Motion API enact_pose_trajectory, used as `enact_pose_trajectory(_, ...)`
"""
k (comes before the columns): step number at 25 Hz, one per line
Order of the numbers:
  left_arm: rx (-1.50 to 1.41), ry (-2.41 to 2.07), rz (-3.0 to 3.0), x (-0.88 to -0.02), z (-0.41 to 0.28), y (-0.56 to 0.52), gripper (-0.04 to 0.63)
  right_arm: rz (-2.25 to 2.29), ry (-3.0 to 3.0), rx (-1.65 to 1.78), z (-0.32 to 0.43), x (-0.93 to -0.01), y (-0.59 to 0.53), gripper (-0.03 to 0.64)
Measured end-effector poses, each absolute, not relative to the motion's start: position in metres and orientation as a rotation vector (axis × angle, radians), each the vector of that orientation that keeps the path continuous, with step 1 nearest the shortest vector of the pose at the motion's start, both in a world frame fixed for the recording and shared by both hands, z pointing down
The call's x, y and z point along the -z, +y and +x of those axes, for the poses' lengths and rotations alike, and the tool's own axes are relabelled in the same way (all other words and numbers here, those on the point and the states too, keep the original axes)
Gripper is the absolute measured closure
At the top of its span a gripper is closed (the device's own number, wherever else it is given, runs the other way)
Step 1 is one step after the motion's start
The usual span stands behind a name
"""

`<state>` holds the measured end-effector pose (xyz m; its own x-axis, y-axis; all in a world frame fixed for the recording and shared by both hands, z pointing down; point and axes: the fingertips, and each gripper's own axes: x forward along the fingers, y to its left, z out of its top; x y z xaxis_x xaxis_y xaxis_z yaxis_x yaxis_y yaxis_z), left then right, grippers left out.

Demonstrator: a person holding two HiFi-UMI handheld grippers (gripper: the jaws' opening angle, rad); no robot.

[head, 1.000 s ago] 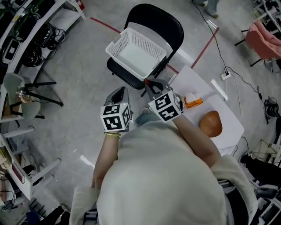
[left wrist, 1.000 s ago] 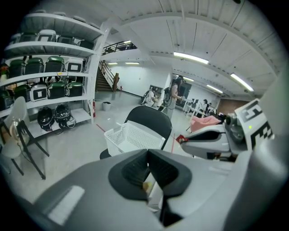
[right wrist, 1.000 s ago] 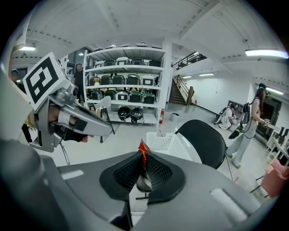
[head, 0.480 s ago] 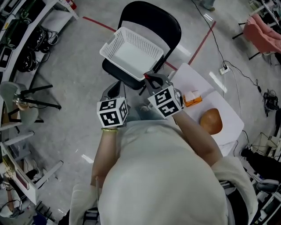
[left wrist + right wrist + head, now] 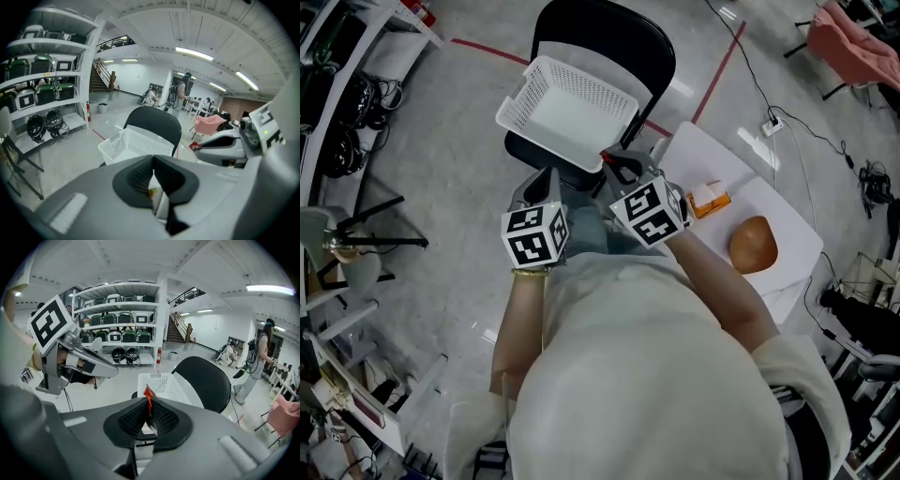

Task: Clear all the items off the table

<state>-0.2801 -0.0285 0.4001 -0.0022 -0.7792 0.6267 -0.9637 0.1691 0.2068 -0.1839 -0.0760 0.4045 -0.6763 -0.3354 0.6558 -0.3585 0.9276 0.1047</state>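
A white mesh basket sits on a black chair. My right gripper hangs at the basket's near right corner, shut on a thin red packet that sticks up between its pads. My left gripper is beside the chair seat, jaws shut; a pale yellowish bit shows low in the slit, and I cannot tell what it is. On the white table at the right lie an orange box and a brown rounded object.
Shelving with helmets and gear lines the left side. Red floor tape, a cable with a power strip and a pink chair lie beyond the table. People stand far off in the hall.
The head view has swung, so basket and chair sit further left. Both grippers stay shut near the chair; the left one has edged slightly toward the seat.
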Motion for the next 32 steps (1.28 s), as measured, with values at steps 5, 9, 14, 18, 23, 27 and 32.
enact_pose_trajectory(5, -0.406, -1.762, 1.685, -0.412, -0.288, -0.051, 0.586, 0.513, -2.321, -0.089, -0.191, -0.422, -0.089, 0.592)
enact_pose_trajectory(9, -0.425, -1.711, 1.696, -0.424, -0.294, -0.068, 0.586, 0.525, -2.294, -0.128, -0.202, -0.435, -0.102, 0.592)
enact_pose_trajectory(14, -0.459, -1.648, 1.715, -0.440, -0.299, -0.083, 0.586, 0.521, -2.261, -0.167, -0.217, -0.455, -0.113, 0.592)
enact_pose_trajectory(18, -0.470, -1.618, 1.710, -0.450, -0.306, -0.095, 0.586, 0.520, -2.238, -0.182, -0.228, -0.469, -0.124, 0.592)
enact_pose_trajectory(23, -0.497, -1.576, 1.705, -0.467, -0.313, -0.106, 0.586, 0.527, -2.203, -0.228, -0.237, -0.492, -0.135, 0.592)
enact_pose_trajectory(27, -0.510, -1.547, 1.695, -0.482, -0.316, -0.113, 0.586, 0.553, -2.174, -0.276, -0.240, -0.511, -0.146, 0.592)
enact_pose_trajectory(32, -0.539, -1.516, 1.680, -0.504, -0.319, -0.122, 0.586, 0.579, -2.138, -0.319, -0.241, -0.535, -0.158, 0.592)
